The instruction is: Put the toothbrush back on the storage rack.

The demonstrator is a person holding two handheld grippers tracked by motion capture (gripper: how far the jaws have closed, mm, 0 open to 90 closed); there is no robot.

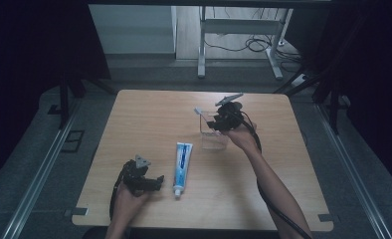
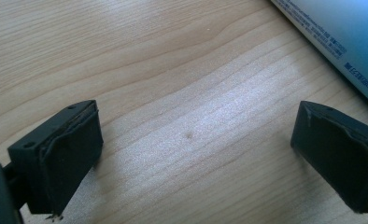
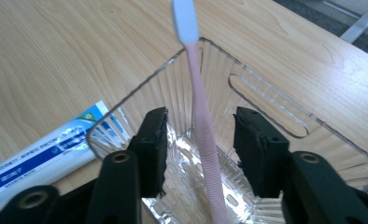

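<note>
A pink toothbrush (image 3: 203,126) with a white head stands tilted in a clear ribbed box (image 3: 285,121) near the far middle of the desk (image 1: 149,114). It is flanked by the right tongs (image 3: 201,149), released, jaws apart inside the box. A blue-white toothpaste tube (image 1: 182,168) lies flat just beside the box. The left tongs (image 2: 191,154) are held spread wide over bare wood beside the tube.

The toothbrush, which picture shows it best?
The right gripper view. There the pink toothbrush stands in the clear box, leaning on its rim, between the open jaws of the right gripper. In the high view it is just a tiny pale tip poking out beside the gripper.
</note>
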